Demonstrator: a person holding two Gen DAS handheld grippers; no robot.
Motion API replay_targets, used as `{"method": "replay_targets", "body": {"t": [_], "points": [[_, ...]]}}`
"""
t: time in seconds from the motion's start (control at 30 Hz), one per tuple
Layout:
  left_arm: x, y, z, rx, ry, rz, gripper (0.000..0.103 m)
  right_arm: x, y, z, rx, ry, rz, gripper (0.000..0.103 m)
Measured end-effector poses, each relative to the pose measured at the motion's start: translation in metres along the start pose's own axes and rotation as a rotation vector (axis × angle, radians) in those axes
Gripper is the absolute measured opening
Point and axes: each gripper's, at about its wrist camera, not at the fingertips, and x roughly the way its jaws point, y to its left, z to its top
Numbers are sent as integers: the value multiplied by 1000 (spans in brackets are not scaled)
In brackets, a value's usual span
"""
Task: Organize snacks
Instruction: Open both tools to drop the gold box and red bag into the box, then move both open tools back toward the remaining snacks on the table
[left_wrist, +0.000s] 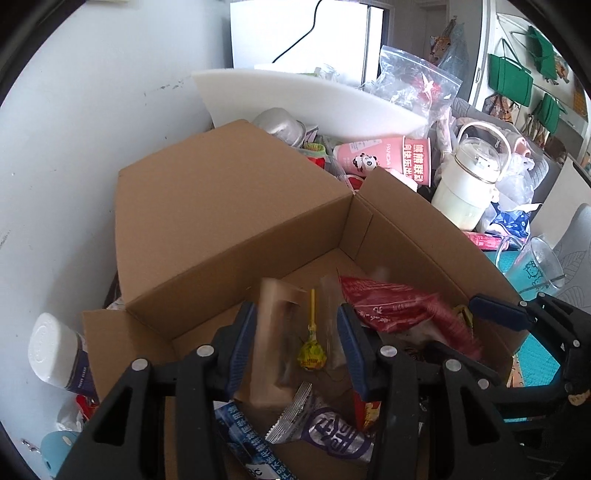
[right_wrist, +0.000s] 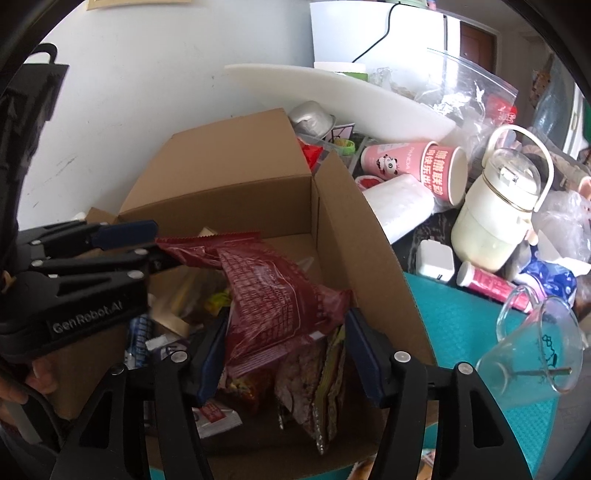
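My right gripper (right_wrist: 284, 354) stands over the cardboard box (right_wrist: 221, 177) at lower centre of its view, jaws parted around the red snack bag (right_wrist: 273, 295) without pressing it. The bag looks light, crinkly and slippery, so I'd pinch its serrated seam. My left gripper (left_wrist: 297, 343) brackets a clear lollipop packet (left_wrist: 288, 332); whether it grips I cannot tell.

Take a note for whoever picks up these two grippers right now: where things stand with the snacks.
Left gripper: over the cardboard box, a blurred clear packet between its fingers; grip unclear.
Right gripper: open around the red packet, which lies in the box.
Done: several snacks boxed.
Left: settle both packets, withdraw, look for more snacks.
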Motion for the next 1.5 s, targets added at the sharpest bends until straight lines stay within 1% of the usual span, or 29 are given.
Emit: {"method": "replay_targets", "body": {"t": [0.07, 0.1, 0.17, 0.3, 0.5, 0.6, 0.73, 0.93, 1.0, 1.07, 1.17, 1.33, 1.4, 1.47, 1.5], "points": [[-5, 2, 1, -5, -16, -12, 57, 0, -1, 0, 8, 4, 2, 62], [-8, 3, 1, -12, -25, -18, 59, 0, -1, 0, 12, 6, 4, 62], [-13, 2, 1, -7, -41, -19, 60, -1, -2, 0, 18, 6, 8, 62], [-21, 0, 2, 1, -58, -10, 60, -10, 0, 0, 16, -11, -12, 62], [-48, -2, 3, 15, -131, -13, 60, -31, 4, 1, 4, -58, -29, 62], [-64, -4, 3, 23, -159, -27, 60, -43, 7, 0, 2, -85, -32, 62], [-89, -8, 0, 33, -220, -39, 60, -65, 9, -1, 1, -134, -51, 62], [-123, -18, -8, 66, -283, -84, 60, -111, 14, -4, 4, -246, -97, 62], [-134, -23, -12, 80, -301, -94, 64, -125, 16, -9, 8, -275, -104, 62], [-148, -28, -17, 95, -329, -106, 73, -138, 18, -15, 11, -288, -112, 62], [-168, -37, -25, 126, -361, -127, 74, -154, 19, -26, 8, -294, -140, 65], [-191, -50, -41, 143, -369, -181, 75, -180, 16, -50, 49, -293, -200, 66], [-195, -55, -48, 159, -356, -205, 75, -191, 15, -61, 71, -298, -201, 68], [-199, -63, -58, 174, -337, -246, 75, -201, 14, -72, 96, -300, -193, 73], [-200, -66, -62, 180, -326, -262, 75, -206, 14, -78, 106, -301, -199, 73]]}}
